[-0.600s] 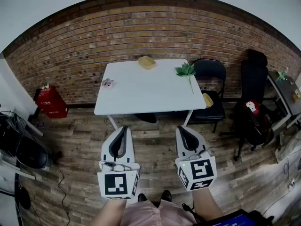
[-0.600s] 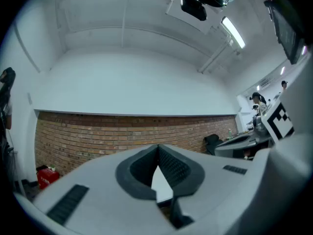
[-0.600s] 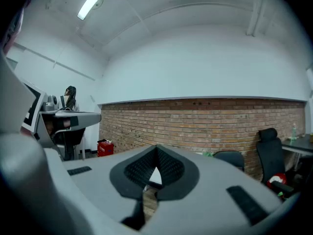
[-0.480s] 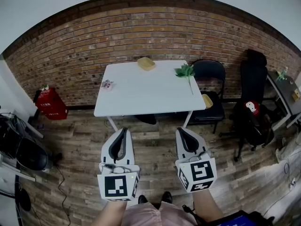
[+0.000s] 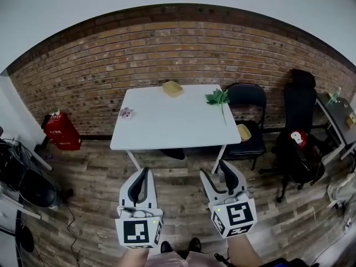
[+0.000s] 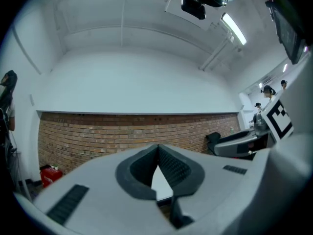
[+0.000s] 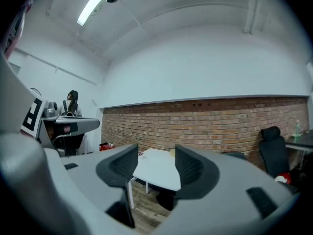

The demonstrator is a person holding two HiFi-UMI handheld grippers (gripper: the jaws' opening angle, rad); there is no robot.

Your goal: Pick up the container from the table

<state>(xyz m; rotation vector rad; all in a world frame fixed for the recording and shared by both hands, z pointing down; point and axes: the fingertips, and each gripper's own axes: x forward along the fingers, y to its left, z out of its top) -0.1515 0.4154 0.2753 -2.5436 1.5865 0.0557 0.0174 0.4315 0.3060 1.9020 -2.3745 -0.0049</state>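
A shallow yellow container (image 5: 172, 88) sits at the far edge of the white table (image 5: 167, 127), against the brick wall. Both grippers hang over the wood floor, well short of the table's near edge. My left gripper (image 5: 146, 171) has its jaws pressed together with nothing between them; in the left gripper view its fingertips (image 6: 157, 147) meet in front of the wall. My right gripper (image 5: 214, 169) is open and empty. In the right gripper view, the right gripper (image 7: 156, 161) frames the table (image 7: 155, 170) between its spread jaws.
A green leafy sprig (image 5: 218, 98) and a small pinkish item (image 5: 127, 113) lie on the table. A black folding chair (image 5: 248, 100) at the table's right carries another yellow dish (image 5: 244, 132). A black office chair (image 5: 300, 128) stands further right, a red canister (image 5: 60, 131) at the left wall.
The right gripper's jaws have spread from together to wide apart. The head view has tipped, so the table and both grippers sit lower in the picture. The left gripper stays shut.
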